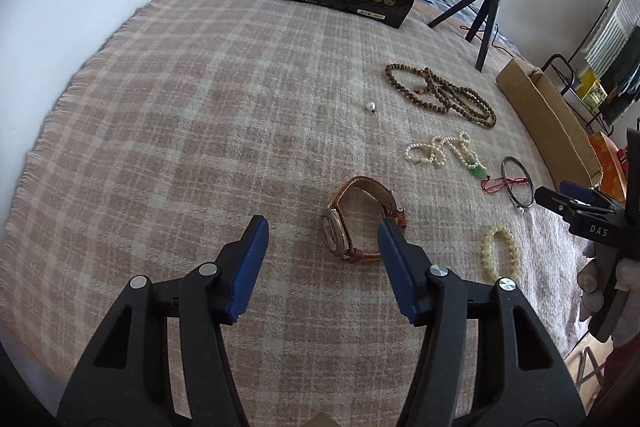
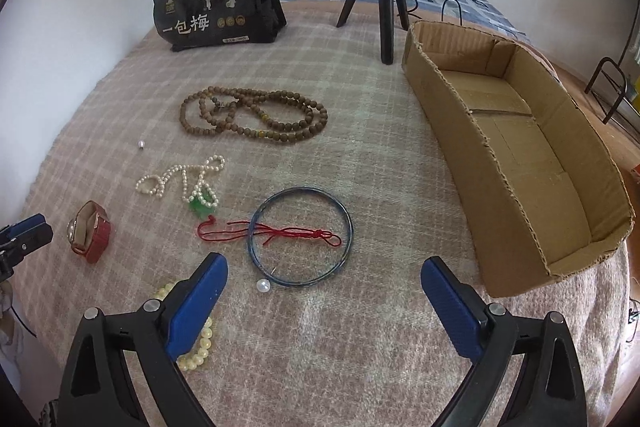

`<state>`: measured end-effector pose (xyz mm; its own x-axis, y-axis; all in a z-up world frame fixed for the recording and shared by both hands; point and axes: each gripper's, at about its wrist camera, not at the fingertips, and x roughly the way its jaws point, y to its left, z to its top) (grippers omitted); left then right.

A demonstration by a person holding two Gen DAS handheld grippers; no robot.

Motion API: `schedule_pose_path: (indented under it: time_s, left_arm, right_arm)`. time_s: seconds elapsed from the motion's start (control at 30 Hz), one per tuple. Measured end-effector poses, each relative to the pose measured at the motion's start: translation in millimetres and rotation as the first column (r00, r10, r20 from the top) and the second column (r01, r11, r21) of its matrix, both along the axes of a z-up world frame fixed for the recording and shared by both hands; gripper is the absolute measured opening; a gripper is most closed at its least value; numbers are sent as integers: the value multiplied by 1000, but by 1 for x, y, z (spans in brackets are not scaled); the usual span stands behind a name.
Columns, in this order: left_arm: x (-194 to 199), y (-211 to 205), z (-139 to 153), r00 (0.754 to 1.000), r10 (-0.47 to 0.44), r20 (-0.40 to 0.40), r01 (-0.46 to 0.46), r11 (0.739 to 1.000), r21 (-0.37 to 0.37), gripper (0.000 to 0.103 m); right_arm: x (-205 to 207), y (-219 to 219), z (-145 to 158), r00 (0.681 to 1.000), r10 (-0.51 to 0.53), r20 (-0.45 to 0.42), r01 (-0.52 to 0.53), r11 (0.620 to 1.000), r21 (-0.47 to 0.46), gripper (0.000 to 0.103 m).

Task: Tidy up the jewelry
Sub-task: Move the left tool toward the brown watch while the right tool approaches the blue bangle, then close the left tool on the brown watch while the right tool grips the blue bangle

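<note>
Pink checked blanket (image 1: 200,107) on bed; our left gripper (image 1: 322,247) half-spread, nothing clamped, right gripper (image 2: 324,281) wide; we centre red-strapped wristwatch (image 1: 352,223) between pads before squeezing

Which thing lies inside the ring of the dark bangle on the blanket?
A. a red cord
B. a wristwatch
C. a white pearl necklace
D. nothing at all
A: the red cord crosses the dark bangle and its knotted end rests within the ring, while the other pieces lie outside it.
</note>
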<state>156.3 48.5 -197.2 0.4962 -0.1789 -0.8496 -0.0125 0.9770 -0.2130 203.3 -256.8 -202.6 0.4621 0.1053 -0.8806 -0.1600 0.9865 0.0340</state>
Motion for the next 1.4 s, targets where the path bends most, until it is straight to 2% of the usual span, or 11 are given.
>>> schedule_pose_path:
  time_s: [0.3, 0.4, 0.6, 0.67, 0.8, 0.87, 1.0, 1.4]
  left_arm:
    - [16, -2, -22, 999, -10, -47, 8, 1000, -30, 49]
    - [20, -3, -28, 998, -11, -62, 8, 999, -37, 44]
    - [24, -5, -34, 998, -20, -63, 18, 999, -37, 44]
    - [25, -6, -34, 998, -20, -66, 17, 999, -33, 39]
    - [25, -6, -35, 998, -18, -66, 16, 999, -37, 36]
    - [26, -5, -36, 997, -19, -72, 16, 999, -36, 28]
    - [27, -5, -37, 997, -19, -76, 16, 999, -45, 19]
    - [24, -6, -35, 998, -9, -60, 7, 999, -32, 10]
  right_arm:
    - [15, 10, -19, 998, 53, -39, -55, 998, -41, 99]
    - [20, 13, -24, 996, 74, -50, -77, 995, -60, 99]
    - [30, 18, -32, 993, 96, -68, -102, 991, -88, 99]
    - [31, 19, -33, 992, 101, -73, -107, 990, -89, 99]
    - [34, 17, -34, 991, 102, -81, -108, 992, -65, 94]
    - [34, 16, -34, 991, 108, -83, -112, 993, -45, 90]
    - [34, 15, -32, 990, 116, -79, -119, 993, -27, 75]
    - [29, 12, -24, 992, 109, -63, -109, 994, 14, 74]
